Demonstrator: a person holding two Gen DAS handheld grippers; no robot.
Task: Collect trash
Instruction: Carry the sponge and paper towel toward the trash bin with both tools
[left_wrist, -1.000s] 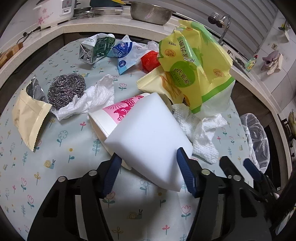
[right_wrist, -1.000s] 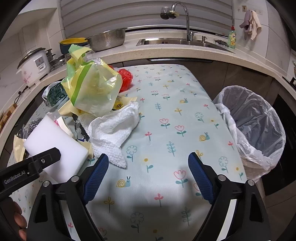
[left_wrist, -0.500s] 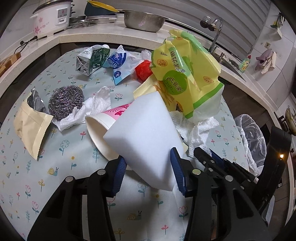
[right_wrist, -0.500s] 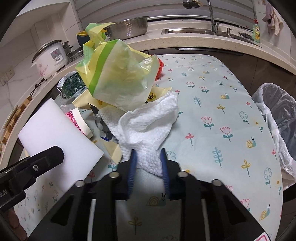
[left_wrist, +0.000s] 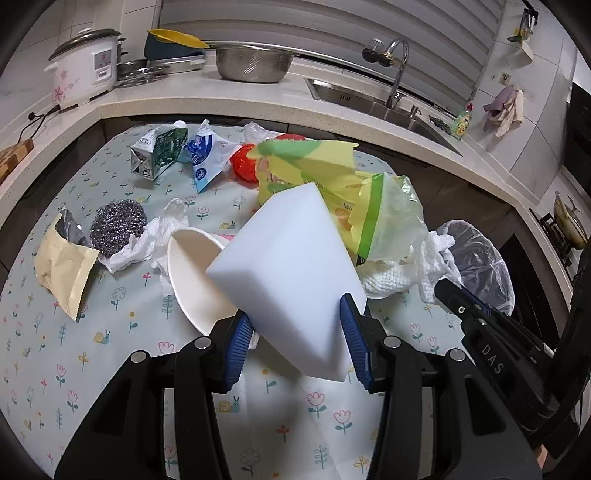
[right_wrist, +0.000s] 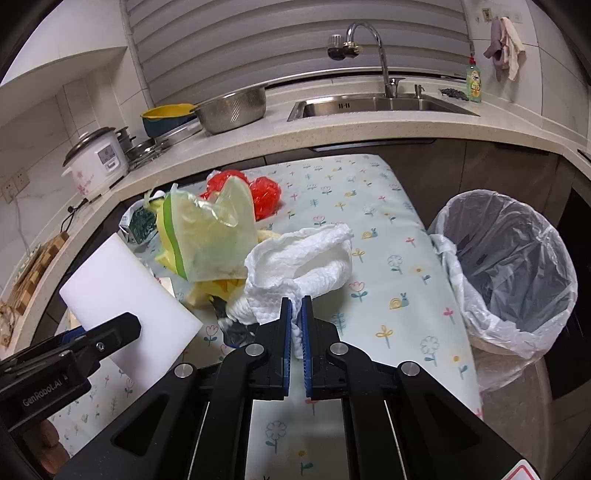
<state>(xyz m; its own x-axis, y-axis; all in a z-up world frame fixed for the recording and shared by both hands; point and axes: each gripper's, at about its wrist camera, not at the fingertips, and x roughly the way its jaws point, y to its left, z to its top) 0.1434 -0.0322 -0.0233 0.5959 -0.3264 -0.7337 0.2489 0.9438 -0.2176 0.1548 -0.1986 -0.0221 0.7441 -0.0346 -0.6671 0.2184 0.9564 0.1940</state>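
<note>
Table (right_wrist: 388, 266), floral and snail print cloth, strewn with trash along its far and left parts.

Bin (right_wrist: 517, 266), lined with a clear plastic bag, stands just beside the table's right edge, mouth open.

Foam block (left_wrist: 288, 269), white, wedge-like in the left wrist view, raised off the cloth and tilted; gripped at its near end by the left gripper (left_wrist: 295, 339), blue pads pressed on either side.

Yellow-green plastic bag (right_wrist: 207, 236), crumpled, sits atop the central heap, behind the foam block and touching the paper towel.

Paper towel (right_wrist: 299, 266), white, bunched; its near tail is pinched between the pads of the right gripper (right_wrist: 295, 325), whose jaws have just closed almost together on it. The bulk of the towel hangs forward of the fingers, over the cloth, near the bin.

Paper cup (left_wrist: 192, 273), white with pink print, lies on its side directly under the foam block, mouth toward the camera.

Beige pouch (left_wrist: 62, 269), torn open, foil inside, at the table's left.

Carton (left_wrist: 155, 151), green and white, flattened, far left.

Blue-white wrapper (left_wrist: 207, 158), just beside the carton.

Steel scourer (left_wrist: 116, 227), beside a crumpled white tissue (left_wrist: 147, 243).

Red plastic wad (right_wrist: 262, 195), at the far side of the heap.
</note>
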